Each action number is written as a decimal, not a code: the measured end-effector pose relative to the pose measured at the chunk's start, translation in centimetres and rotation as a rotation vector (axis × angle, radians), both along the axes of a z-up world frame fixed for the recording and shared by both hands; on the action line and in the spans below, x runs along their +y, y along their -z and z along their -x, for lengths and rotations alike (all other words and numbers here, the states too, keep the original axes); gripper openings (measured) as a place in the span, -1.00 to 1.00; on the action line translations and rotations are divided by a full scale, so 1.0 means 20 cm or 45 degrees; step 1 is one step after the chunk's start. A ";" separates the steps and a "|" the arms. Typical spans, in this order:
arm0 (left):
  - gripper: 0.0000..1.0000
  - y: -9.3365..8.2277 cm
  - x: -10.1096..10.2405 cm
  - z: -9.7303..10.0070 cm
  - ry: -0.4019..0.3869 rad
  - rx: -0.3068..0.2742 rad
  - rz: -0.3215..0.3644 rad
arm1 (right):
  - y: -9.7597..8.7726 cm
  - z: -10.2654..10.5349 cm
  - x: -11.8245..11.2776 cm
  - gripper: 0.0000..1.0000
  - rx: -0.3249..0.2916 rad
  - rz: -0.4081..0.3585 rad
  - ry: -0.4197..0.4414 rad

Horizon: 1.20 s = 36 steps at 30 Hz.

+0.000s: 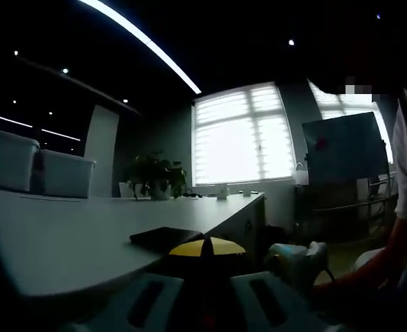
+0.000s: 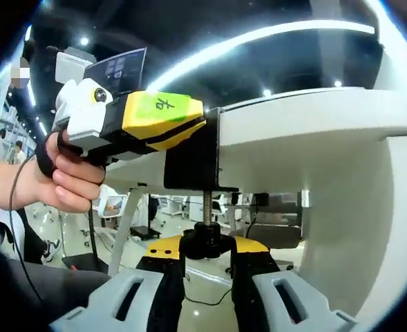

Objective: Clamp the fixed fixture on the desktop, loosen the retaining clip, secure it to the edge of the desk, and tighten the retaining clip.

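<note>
Desk edge [image 1: 120, 242] runs across the left gripper view, and the left gripper [image 1: 206, 287] sits closed on the black clamp fixture [image 1: 165, 238], which lies flat on the desktop edge. A potted plant [image 1: 155, 176] stands far back by the bright window [image 1: 244, 135]. Over to the right gripper view: the fixture's black bracket [image 2: 193, 159] hugs the desk edge [image 2: 293, 131], the left gripper [image 2: 144, 121] gripping it from the left in a person's hand [image 2: 68, 176]. Below, the right gripper [image 2: 208, 277] has its jaws pinched on the black screw knob [image 2: 206, 242], the threaded screw [image 2: 207, 205] rising above it to the bracket.
</note>
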<state>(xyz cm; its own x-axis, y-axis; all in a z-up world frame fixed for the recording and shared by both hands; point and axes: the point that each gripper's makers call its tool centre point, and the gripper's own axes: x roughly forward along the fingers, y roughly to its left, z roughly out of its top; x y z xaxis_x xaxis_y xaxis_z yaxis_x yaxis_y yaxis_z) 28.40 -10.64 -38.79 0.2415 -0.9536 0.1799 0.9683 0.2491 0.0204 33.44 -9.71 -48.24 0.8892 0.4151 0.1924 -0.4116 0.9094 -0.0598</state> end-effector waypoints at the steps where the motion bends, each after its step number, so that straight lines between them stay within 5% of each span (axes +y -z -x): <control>1: -0.98 0.00 0.00 0.00 0.001 0.003 0.000 | 0.00 0.00 0.00 -0.52 -0.005 -0.005 0.018; 6: -0.98 0.00 0.00 0.00 0.007 0.016 0.000 | 0.03 0.04 0.00 -0.22 -0.021 -0.069 0.145; 10: -0.98 0.00 0.00 -0.01 0.003 0.016 0.001 | 0.08 0.08 -0.01 -0.08 0.025 -0.082 0.378; 13: -0.98 0.00 0.00 -0.01 0.004 0.016 -0.003 | 0.11 0.10 0.01 -0.07 0.037 0.031 0.522; 29: -0.98 0.00 0.00 0.00 0.022 0.027 0.006 | 0.00 0.01 -0.02 -0.09 0.042 -0.074 0.685; 36: -0.98 0.00 0.00 0.00 0.025 0.028 0.012 | 0.06 0.05 -0.04 -0.49 0.083 -0.060 0.691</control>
